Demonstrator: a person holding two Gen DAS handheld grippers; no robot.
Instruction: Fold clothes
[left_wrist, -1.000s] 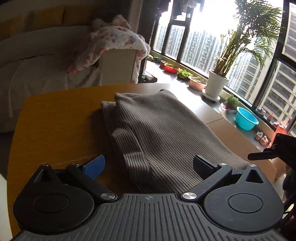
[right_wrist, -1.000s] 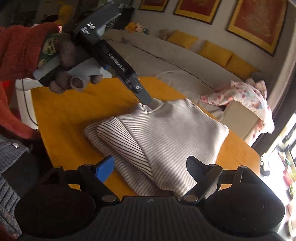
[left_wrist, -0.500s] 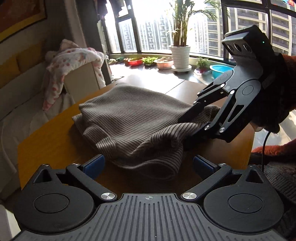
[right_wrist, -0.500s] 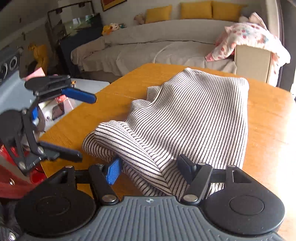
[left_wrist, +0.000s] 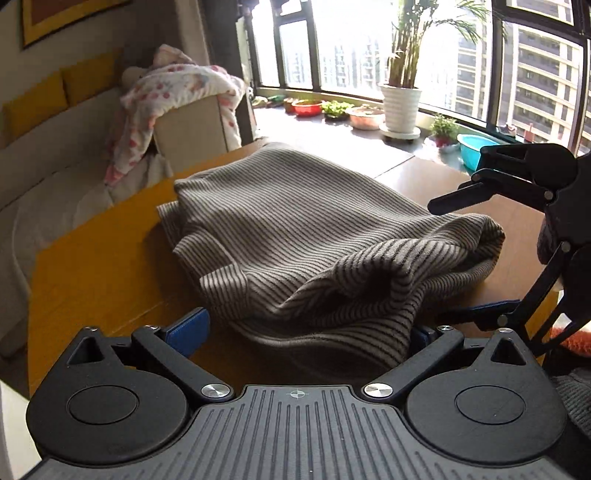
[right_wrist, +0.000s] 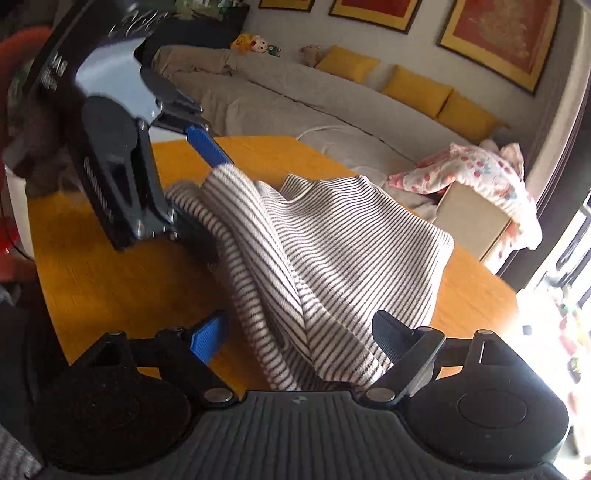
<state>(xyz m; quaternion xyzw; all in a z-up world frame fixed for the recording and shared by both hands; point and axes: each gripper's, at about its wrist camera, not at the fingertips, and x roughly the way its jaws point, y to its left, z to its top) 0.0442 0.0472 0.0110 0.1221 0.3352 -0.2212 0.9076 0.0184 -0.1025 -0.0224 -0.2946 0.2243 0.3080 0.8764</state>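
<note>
Striped sweater (left_wrist: 314, 236) on orange table (left_wrist: 103, 266) near sofa (right_wrist: 295, 88); both jaws apparently open around its folds.

- One striped knitted garment (left_wrist: 295, 221), on one wooden table (left_wrist: 92, 266).
- Two handheld grippers: the left gripper (right_wrist: 212, 199) and the right gripper (right_wrist: 295, 339), each with two fingers.
- One floral blanket (left_wrist: 173, 92), draped over one sofa (right_wrist: 295, 92).
- Four yellow cushions (right_wrist: 417, 86) counted along the sofa back in the right wrist view.
- Three framed pictures (right_wrist: 491, 33) on the wall, each partly cut off by the frame edge.
- One tall potted palm (left_wrist: 402, 99) in a white pot.
- One turquoise basin (left_wrist: 474, 149) and one red bowl (left_wrist: 306, 107) on the windowsill; the smaller planters there cannot be counted with certainty.
</note>
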